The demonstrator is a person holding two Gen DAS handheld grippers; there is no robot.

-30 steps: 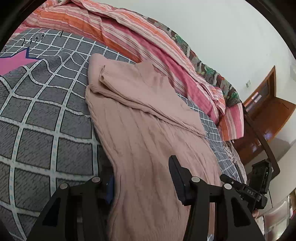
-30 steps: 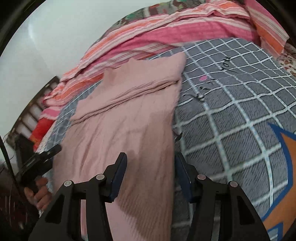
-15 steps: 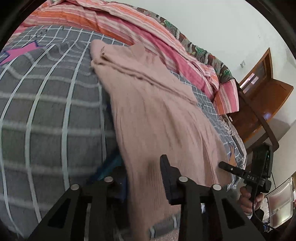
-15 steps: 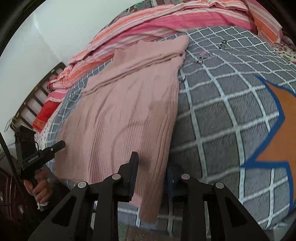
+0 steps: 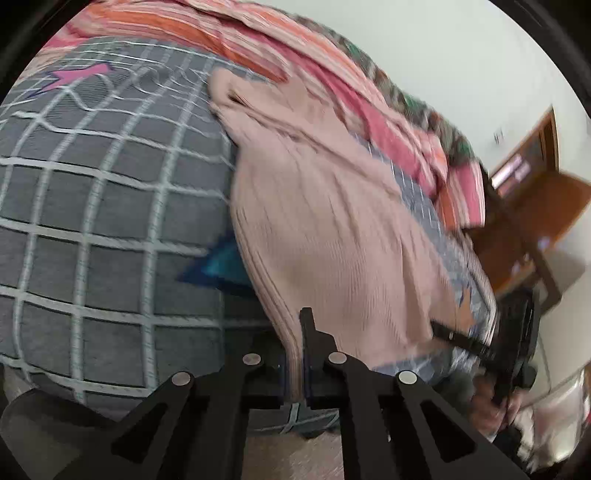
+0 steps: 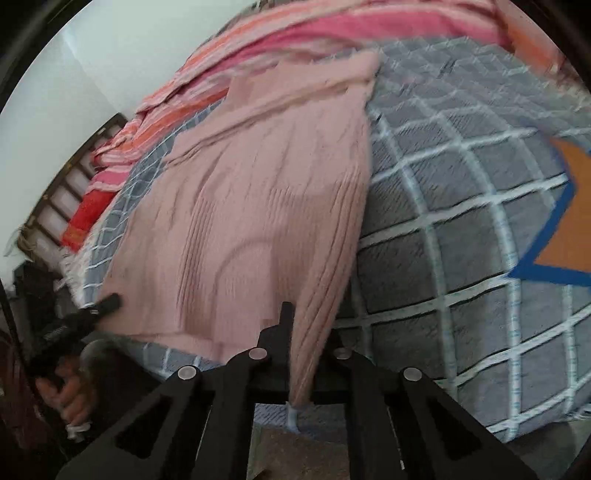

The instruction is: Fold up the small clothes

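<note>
Sweater (image 5: pixel 325 229) hem first: you've got your left gripper (image 5: pixel 295 365) clamped on the near left corner and your right gripper (image 6: pixel 301 373) pinching the near right one, both jaws closed on the pink knit. It's lying flat on the grey checked bedspread (image 5: pixel 92 221), sleeves already folded across the top, I think, though blur makes that iffy. Looks like the bottom-to-top fold is up next, so lift both corners evenly toward the striped quilt (image 6: pixel 332 29).
</note>
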